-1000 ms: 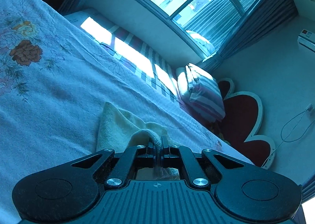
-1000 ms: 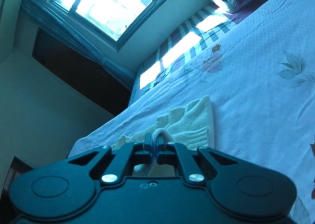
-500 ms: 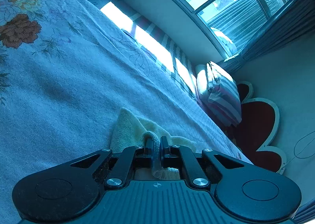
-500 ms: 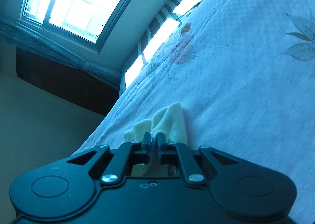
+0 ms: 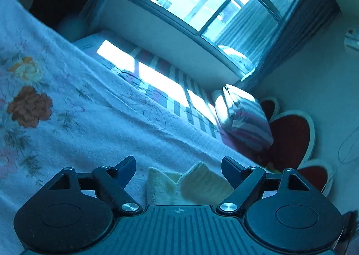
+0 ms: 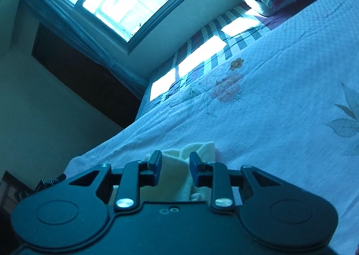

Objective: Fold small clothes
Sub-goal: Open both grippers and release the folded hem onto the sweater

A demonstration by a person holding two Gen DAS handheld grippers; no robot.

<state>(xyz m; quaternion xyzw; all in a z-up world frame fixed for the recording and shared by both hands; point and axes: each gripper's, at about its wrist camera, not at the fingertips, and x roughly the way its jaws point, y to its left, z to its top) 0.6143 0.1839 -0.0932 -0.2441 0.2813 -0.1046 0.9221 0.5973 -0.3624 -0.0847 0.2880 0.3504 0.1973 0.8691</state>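
Both grippers stood released over a small pale-yellow garment on the bed.

The left gripper [image 5: 178, 166] had its jaws spread wide, with the pale-yellow garment [image 5: 190, 184] lying bunched on the floral bedspread [image 5: 74, 125] between and just ahead of them. The right gripper [image 6: 175, 166] had its jaws parted less widely, the garment [image 6: 179, 165] sitting in the gap, not pinched. A striped pillow [image 5: 244, 116] lay at the far end of the bed, under the window [image 5: 211, 1].

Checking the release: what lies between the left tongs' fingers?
The yellow cloth on the bedspread, untouched between the open left tongs; left wrist view.
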